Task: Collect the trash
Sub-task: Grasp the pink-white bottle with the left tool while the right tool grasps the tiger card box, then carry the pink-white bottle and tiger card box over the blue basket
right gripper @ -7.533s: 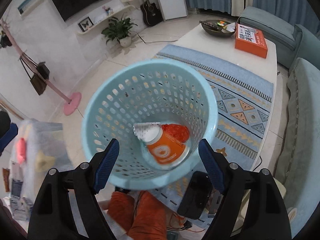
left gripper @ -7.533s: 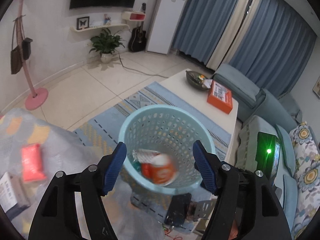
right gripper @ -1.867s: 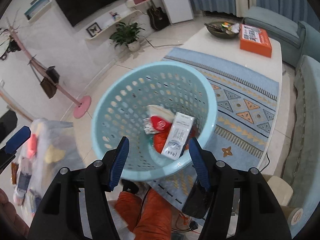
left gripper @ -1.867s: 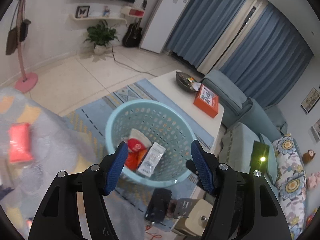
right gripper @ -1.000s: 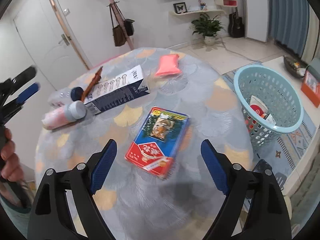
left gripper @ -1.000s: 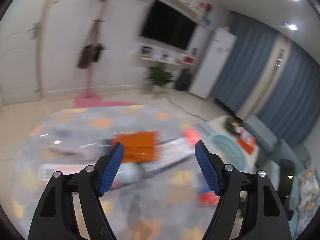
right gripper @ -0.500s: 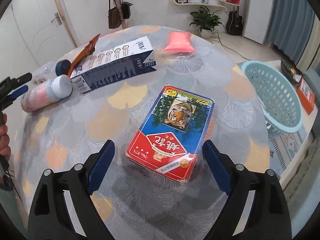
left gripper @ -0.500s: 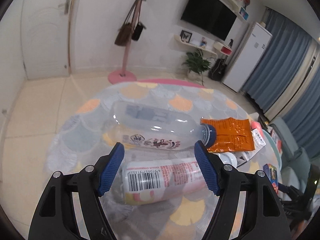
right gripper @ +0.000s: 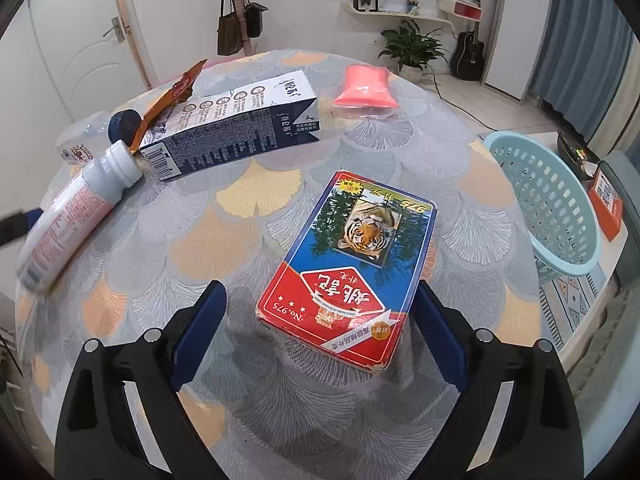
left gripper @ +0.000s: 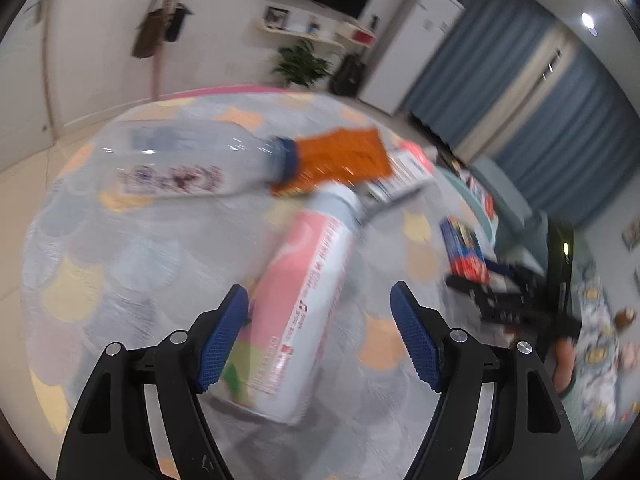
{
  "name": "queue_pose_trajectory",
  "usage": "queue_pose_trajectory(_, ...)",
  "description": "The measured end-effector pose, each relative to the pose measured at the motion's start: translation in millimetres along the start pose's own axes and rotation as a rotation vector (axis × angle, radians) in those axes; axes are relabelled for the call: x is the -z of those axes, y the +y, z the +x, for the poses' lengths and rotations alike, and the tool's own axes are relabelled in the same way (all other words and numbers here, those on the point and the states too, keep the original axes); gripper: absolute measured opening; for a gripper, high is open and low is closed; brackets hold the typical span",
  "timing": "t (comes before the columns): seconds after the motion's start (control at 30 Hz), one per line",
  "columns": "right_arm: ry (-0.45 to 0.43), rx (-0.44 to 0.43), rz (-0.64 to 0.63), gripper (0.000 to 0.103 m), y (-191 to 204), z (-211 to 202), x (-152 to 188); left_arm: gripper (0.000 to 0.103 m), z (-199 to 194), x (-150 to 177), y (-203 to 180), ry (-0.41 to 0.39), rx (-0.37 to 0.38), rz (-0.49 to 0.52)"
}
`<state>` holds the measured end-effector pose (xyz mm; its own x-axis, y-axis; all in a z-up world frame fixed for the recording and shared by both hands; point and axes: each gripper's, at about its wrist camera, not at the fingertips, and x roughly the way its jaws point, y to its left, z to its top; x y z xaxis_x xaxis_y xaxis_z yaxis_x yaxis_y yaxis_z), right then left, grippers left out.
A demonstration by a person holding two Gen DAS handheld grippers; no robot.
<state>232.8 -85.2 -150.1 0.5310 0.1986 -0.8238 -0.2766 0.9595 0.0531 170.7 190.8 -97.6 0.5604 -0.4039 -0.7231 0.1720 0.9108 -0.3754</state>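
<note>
Trash lies on a round table (right gripper: 248,216). My left gripper (left gripper: 320,332) is open around the base of a pink and white bottle (left gripper: 304,292) lying on its side; the bottle also shows in the right wrist view (right gripper: 76,208). My right gripper (right gripper: 320,328) is open, its fingers either side of the near end of a red and blue card box (right gripper: 352,264). A clear plastic bottle (left gripper: 188,164), an orange wrapper (left gripper: 340,160), a blue and white carton (right gripper: 236,124) and a pink packet (right gripper: 366,88) lie farther back. The light blue basket (right gripper: 548,200) stands beyond the table's right edge.
A coat stand with bags (right gripper: 236,12), a plant (right gripper: 412,48) and a guitar (right gripper: 468,52) stand along the far wall. A low table with an orange box (right gripper: 608,204) and blue curtains are at the right. The table edge drops off close behind my right gripper.
My left gripper has swung right and come down over the pink bottle, which now lies lengthwise between its fingers. My right gripper has moved closer to the card box.
</note>
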Motion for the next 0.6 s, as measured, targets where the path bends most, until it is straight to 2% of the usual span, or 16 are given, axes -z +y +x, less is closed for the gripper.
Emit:
queue_pose_trajectory(0.07, -0.002, 0.007, -0.002, 0.089, 1.1, -0.3, 1.5, 0.072, 7.0, 5.6, -11.4, 0.015, -0.025, 0.025)
queue_pose_trajectory(0.2, -0.011, -0.003, 0.009, 0.089, 1.4, -2.3, 5.9, 0.072, 26.6, 11.9, -31.7, 0.025, -0.158, 0.066)
queue_pose_trajectory(0.33, -0.041, -0.078, 0.071, 0.089, -14.2, -7.1, 7.5, 0.070, 43.4, 9.8, -33.6, 0.014, -0.252, 0.071)
queue_pose_trajectory(0.43, -0.055, -0.116, 0.107, 0.089, -22.7, -9.3, 8.0, 0.062, 47.0, 10.8, -33.0, -0.007, -0.297, 0.059)
queue_pose_trajectory(0.6, -0.050, -0.047, 0.094, 0.089, -15.1, -7.6, 4.8, 0.048, 44.9, 18.4, -30.0, -0.054, -0.335, 0.037)
